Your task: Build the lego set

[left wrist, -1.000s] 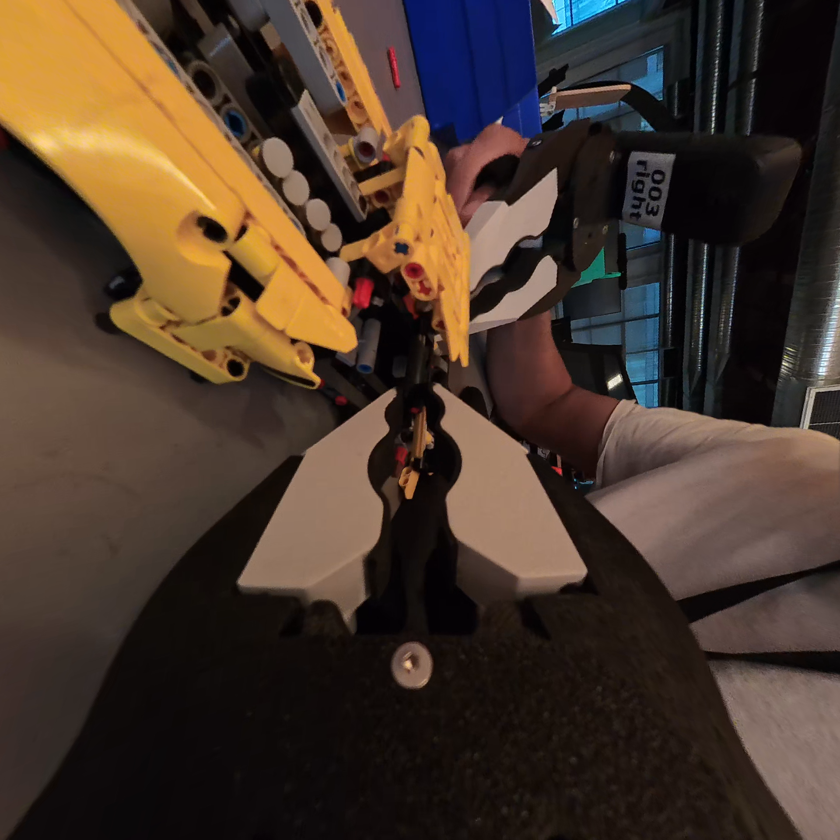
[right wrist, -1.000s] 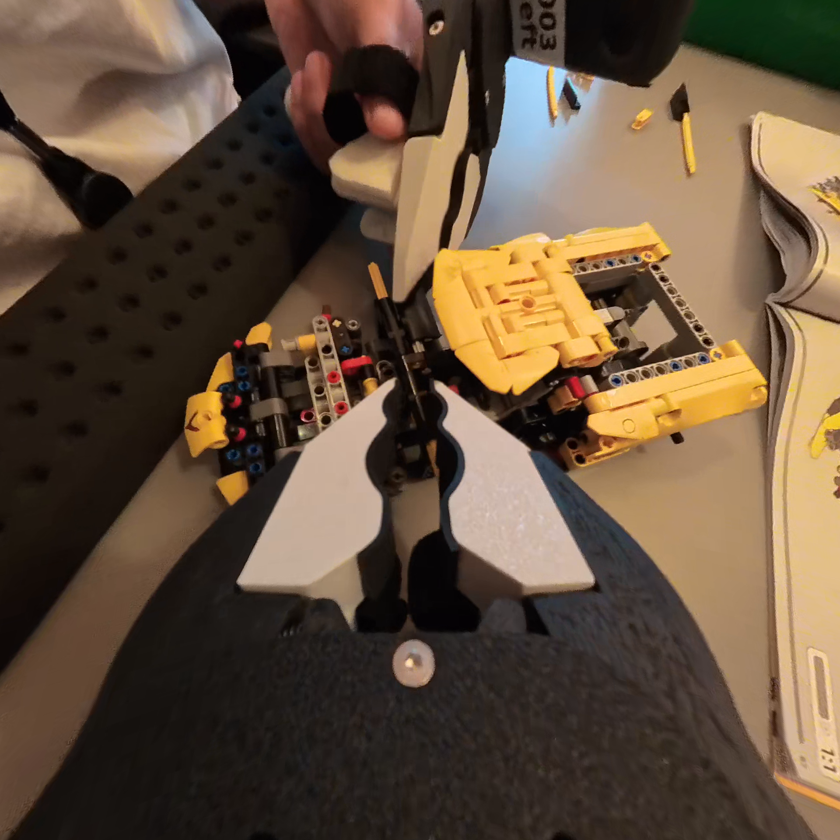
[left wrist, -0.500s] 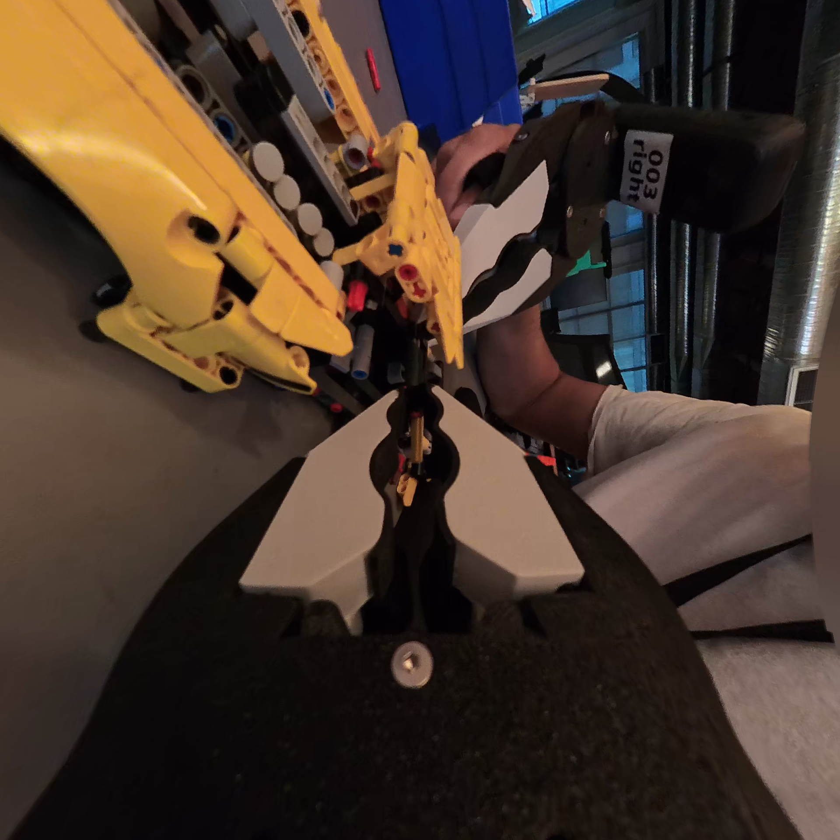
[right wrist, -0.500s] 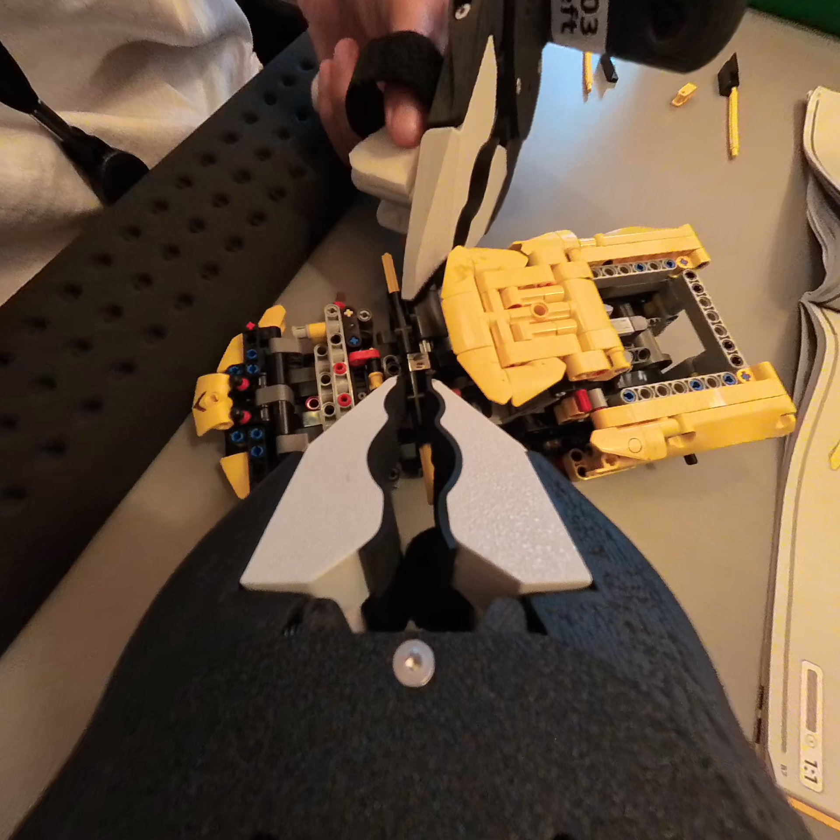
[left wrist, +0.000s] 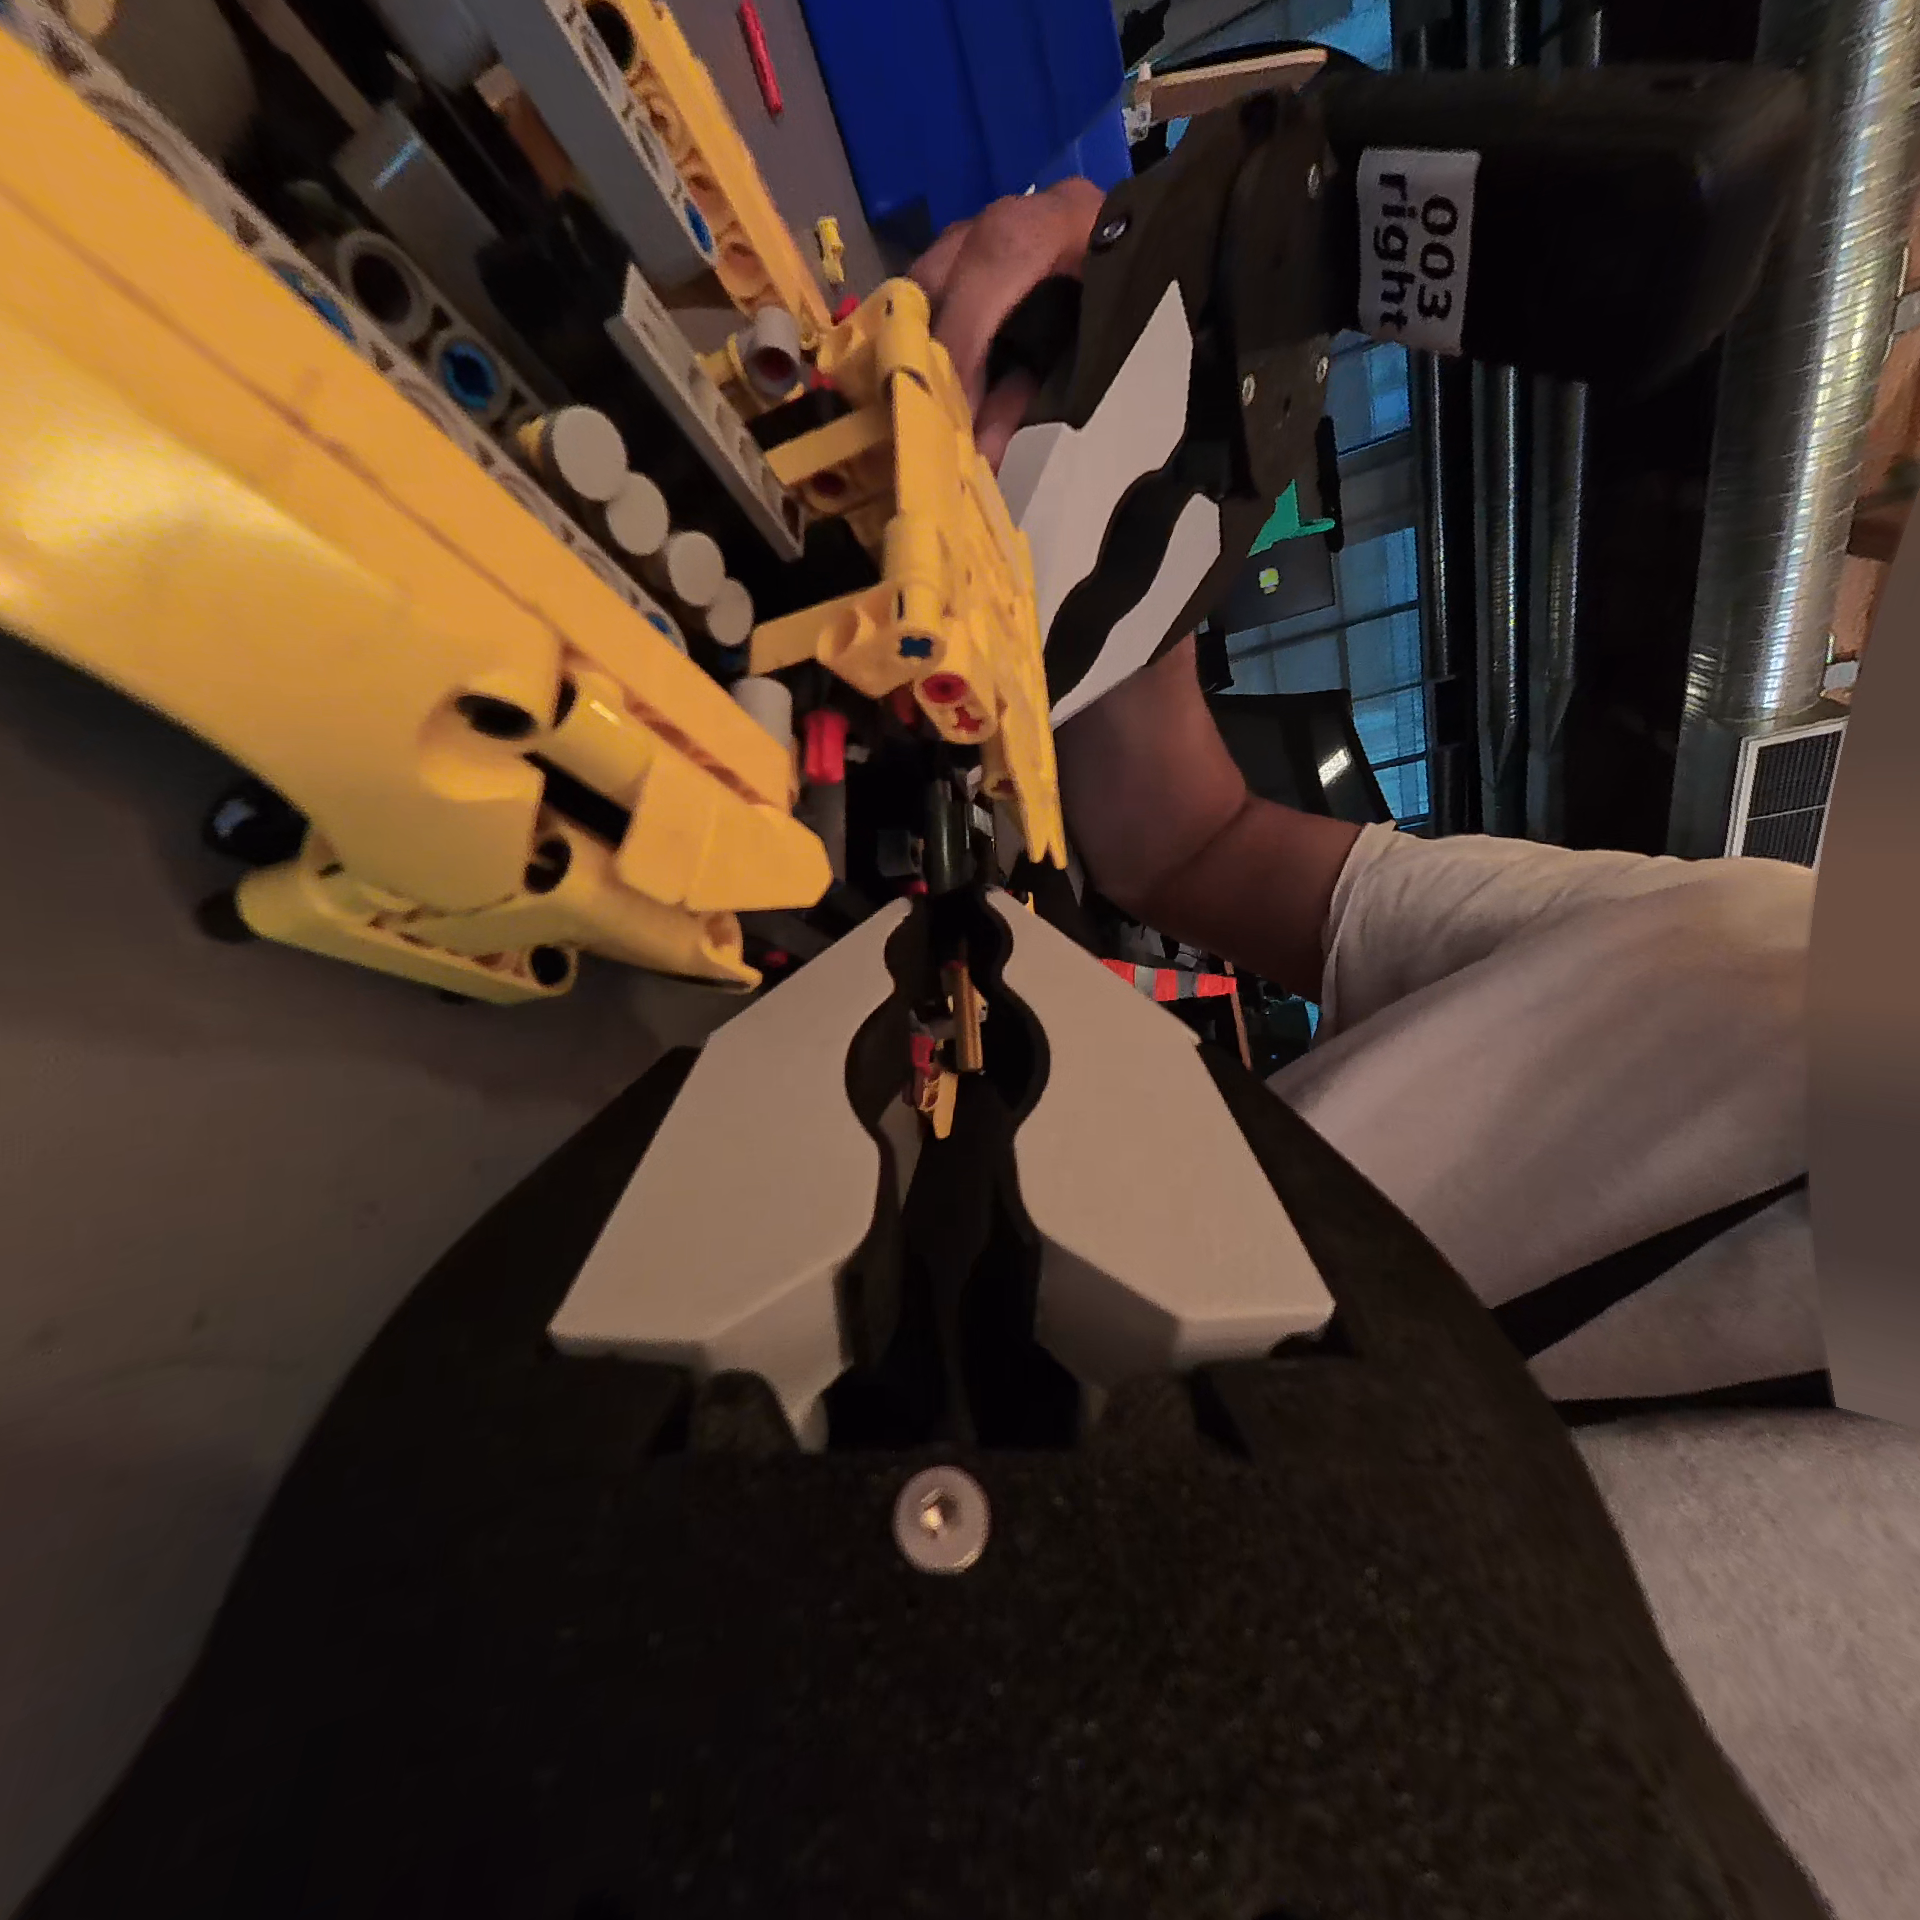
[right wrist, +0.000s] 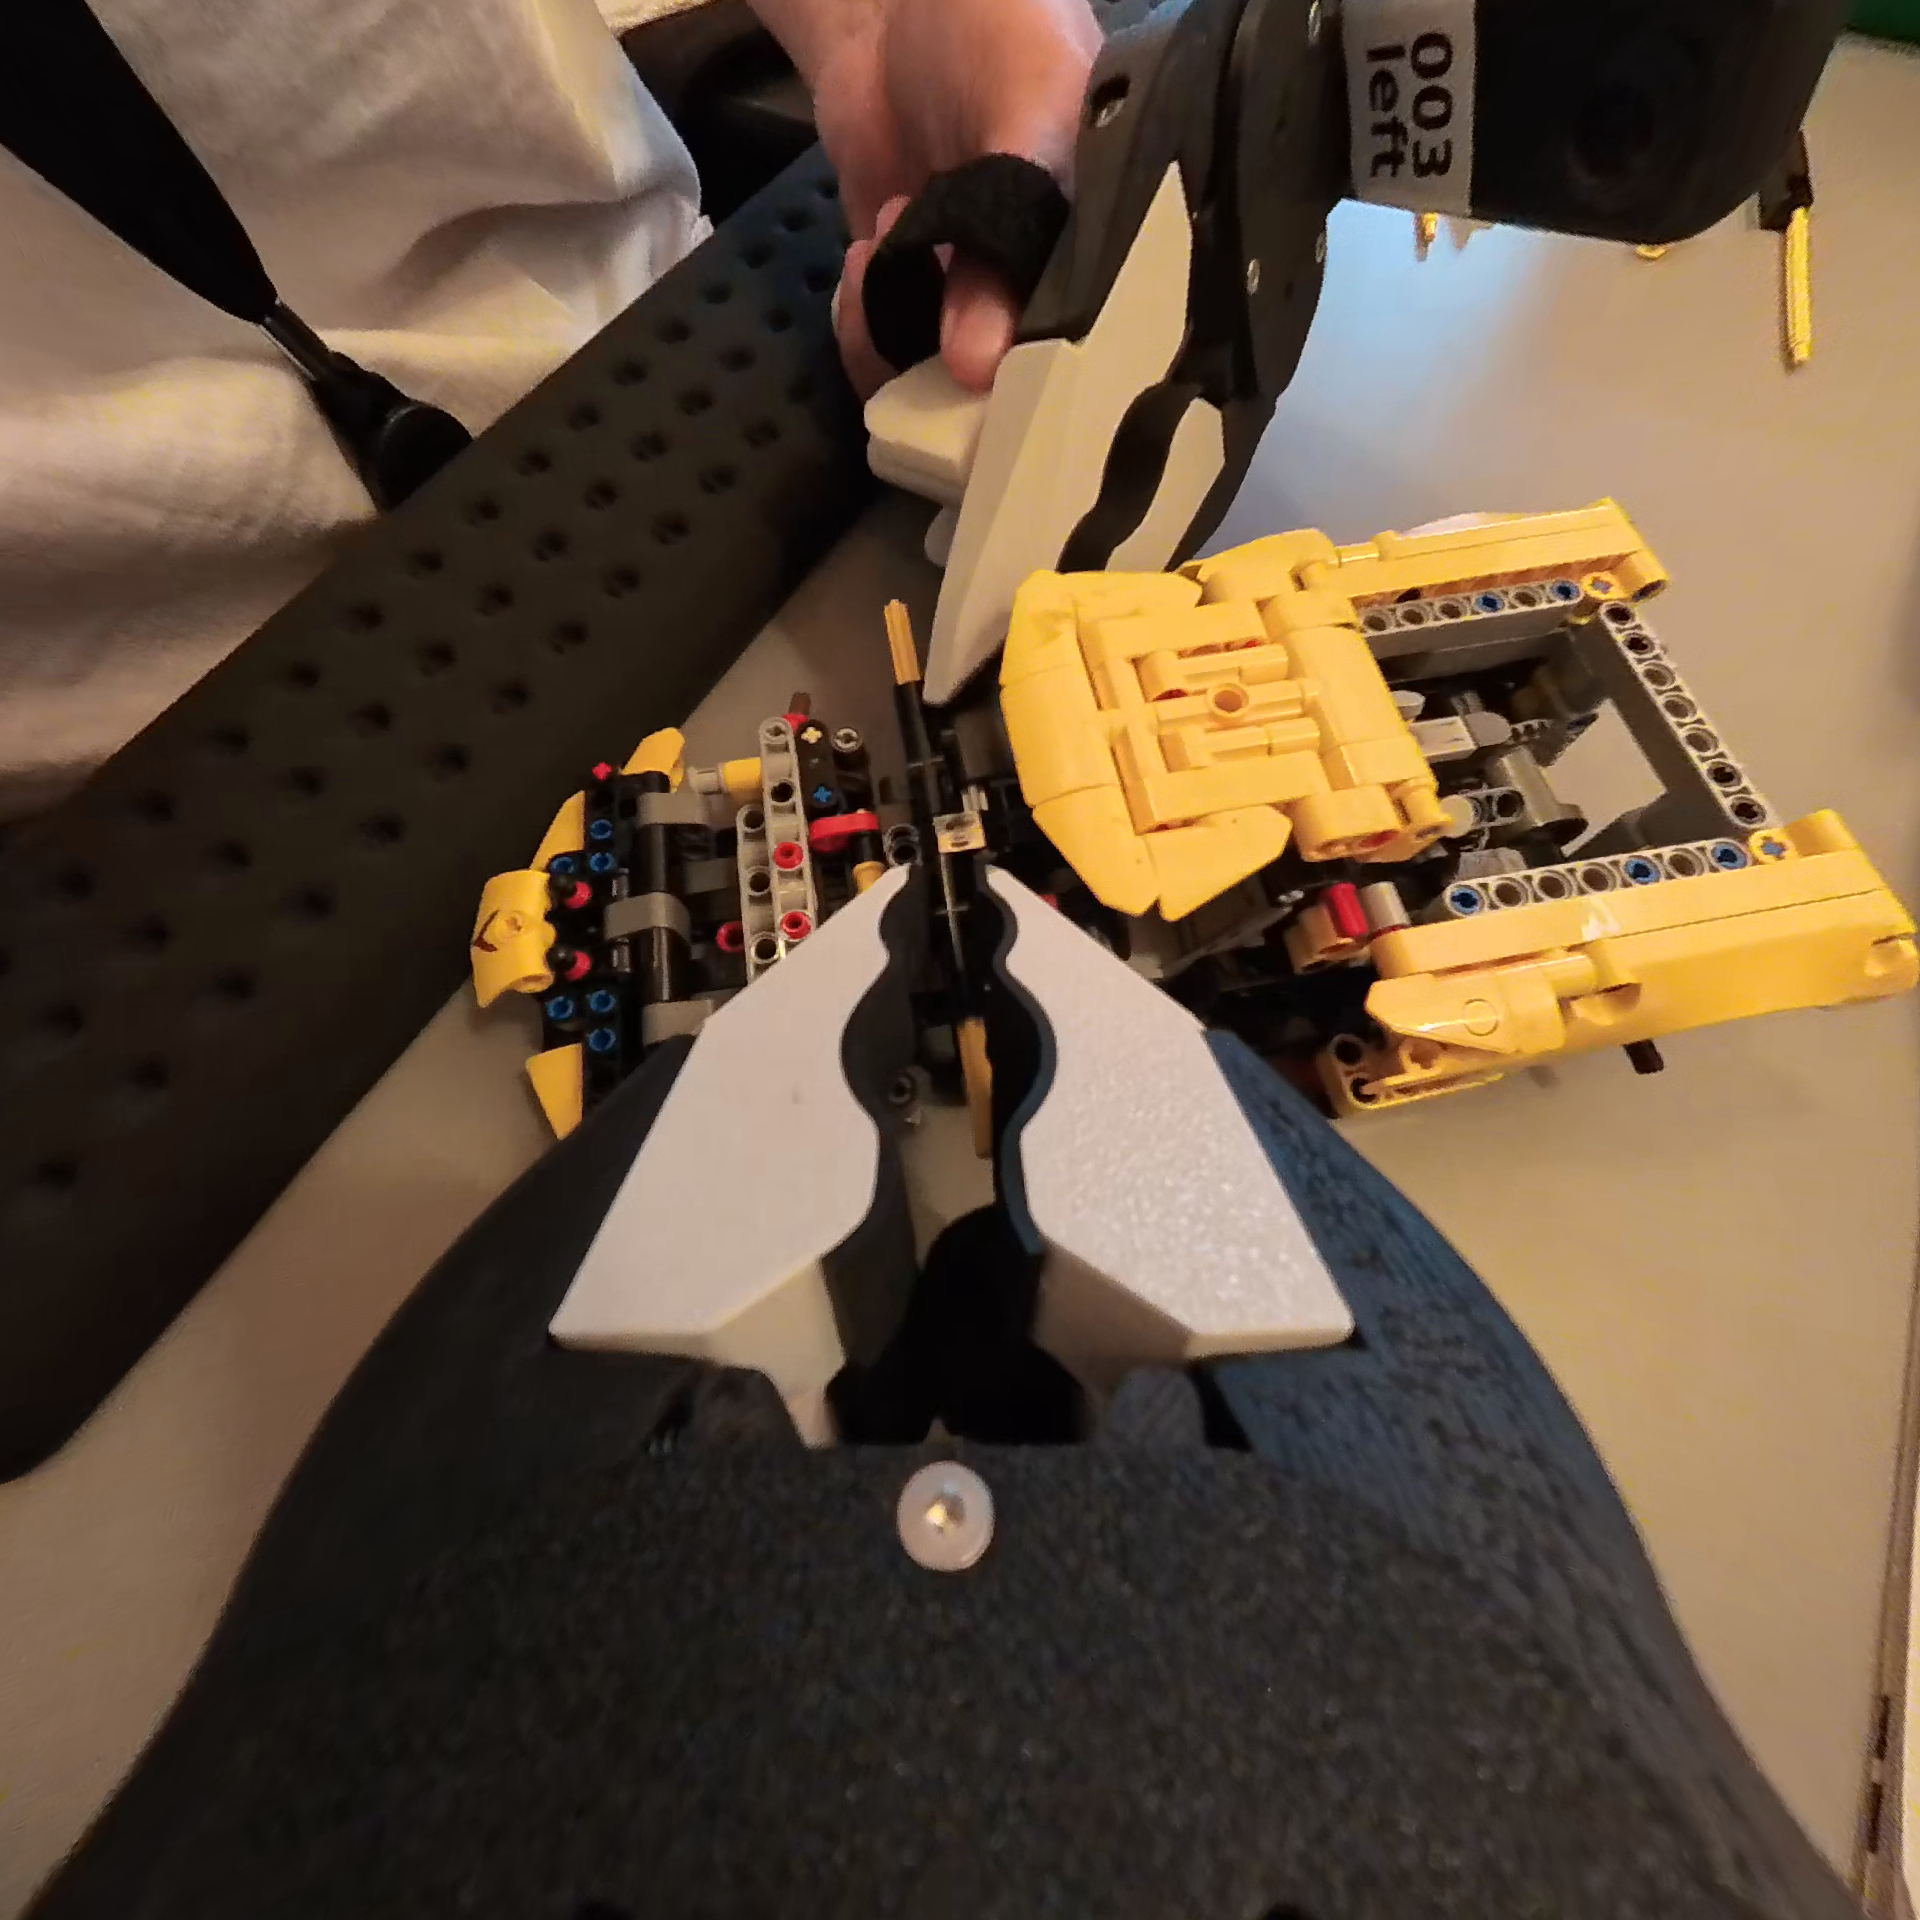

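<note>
Beige desk [right wrist: 1558,1299], item one: black perforated panel [right wrist: 364,779] along its near edge, beside my white sleeve [right wrist: 312,260]. Item two: yellow lego vehicle [right wrist: 1351,790] lying on the desk, cab tilted. Right view alone shows a loose yellow axle [right wrist: 1795,291] far off; left view alone shows a blue bin [left wrist: 966,94]. My right tongs [right wrist: 948,883] and left tongs [left wrist: 951,914] meet at the model's middle, both clenched on its black-and-yellow axle assembly [right wrist: 940,831].
</note>
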Tool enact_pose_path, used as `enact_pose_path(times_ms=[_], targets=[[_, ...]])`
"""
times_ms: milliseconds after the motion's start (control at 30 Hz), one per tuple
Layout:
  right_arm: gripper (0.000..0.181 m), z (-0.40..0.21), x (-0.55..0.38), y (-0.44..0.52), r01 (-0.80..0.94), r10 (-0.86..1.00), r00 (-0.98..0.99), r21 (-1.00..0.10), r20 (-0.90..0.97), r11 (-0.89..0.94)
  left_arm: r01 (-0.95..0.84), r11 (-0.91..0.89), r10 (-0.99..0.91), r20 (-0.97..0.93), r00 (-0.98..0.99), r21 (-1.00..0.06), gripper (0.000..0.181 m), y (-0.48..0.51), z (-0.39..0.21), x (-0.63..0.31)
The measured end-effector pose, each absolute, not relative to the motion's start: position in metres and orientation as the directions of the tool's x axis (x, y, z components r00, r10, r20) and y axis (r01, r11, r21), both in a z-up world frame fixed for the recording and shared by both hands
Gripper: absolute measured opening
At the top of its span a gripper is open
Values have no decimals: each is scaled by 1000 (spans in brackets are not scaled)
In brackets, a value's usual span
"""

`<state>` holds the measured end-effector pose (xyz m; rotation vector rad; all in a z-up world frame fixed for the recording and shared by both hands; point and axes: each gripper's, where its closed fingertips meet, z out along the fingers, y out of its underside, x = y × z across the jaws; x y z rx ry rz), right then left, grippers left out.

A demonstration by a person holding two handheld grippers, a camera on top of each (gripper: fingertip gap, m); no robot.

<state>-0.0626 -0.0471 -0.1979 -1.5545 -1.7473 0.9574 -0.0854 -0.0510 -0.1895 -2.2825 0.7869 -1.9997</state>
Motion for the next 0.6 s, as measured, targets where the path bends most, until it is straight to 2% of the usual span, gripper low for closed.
enact_pose_path(times_ms=[167,233,400,600], targets=[[7,-196,-61,-41,548,997,-58,-837,-57,-16,-338,-889,-351,934,68,-310,5,-47,-190,-85],[13,-189,-66,-41,517,999,-36,-856,-9,11,-343,-883,-363,929,65,-321,5,-48,-190,-85],[5,-189,-69,-41,529,997,-37,-845,65,74,-352,-884,-350,935,59,-309,5,-49,-190,-87],[22,-193,-67,-44,569,997,-32,-820,64,71,-358,-888,-327,944,53,-288,5,-49,-190,-87]])
